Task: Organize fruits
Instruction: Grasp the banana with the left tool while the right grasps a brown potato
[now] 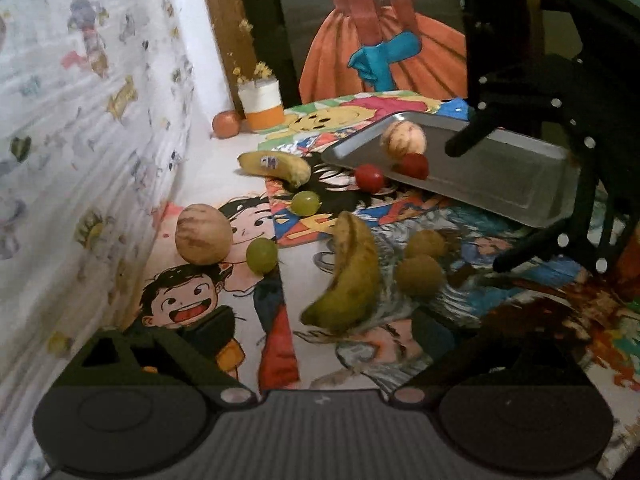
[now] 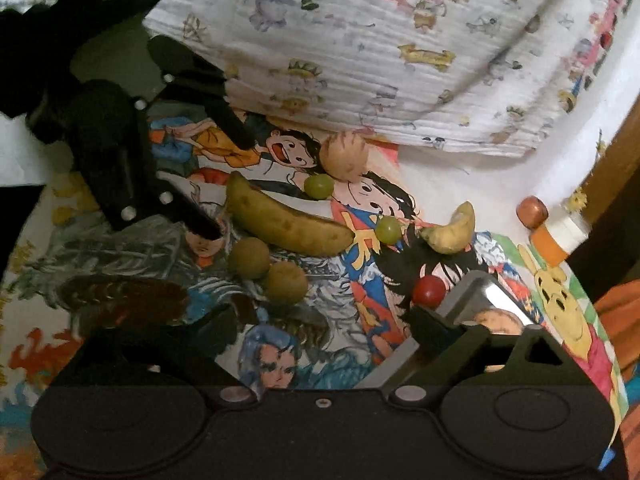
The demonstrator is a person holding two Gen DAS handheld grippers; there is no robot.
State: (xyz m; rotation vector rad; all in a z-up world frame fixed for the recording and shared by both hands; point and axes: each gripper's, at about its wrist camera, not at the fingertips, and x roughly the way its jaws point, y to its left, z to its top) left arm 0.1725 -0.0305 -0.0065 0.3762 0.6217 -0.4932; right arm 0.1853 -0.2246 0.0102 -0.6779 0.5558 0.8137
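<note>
A metal tray (image 1: 500, 184) holds a pale round fruit (image 1: 402, 138) and a red one (image 1: 414, 166); another red fruit (image 1: 370, 178) lies just outside its rim. On the cartoon-print cloth lie a large banana (image 1: 348, 276), a small banana (image 1: 276, 166), two green grapes (image 1: 306, 203), a brown round fruit (image 1: 203, 240) and two olive-brown fruits (image 1: 420, 280). My left gripper (image 1: 320, 332) is open just behind the large banana. My right gripper (image 2: 320, 320) is open over the tray's corner (image 2: 480, 292), near the olive-brown fruits (image 2: 285, 282).
A white and orange cup (image 1: 262, 106) with dried flowers stands at the back beside an orange fruit (image 1: 226, 124). A printed white fabric (image 1: 80, 140) rises like a wall along the left. A painted picture (image 1: 380, 40) leans behind the tray.
</note>
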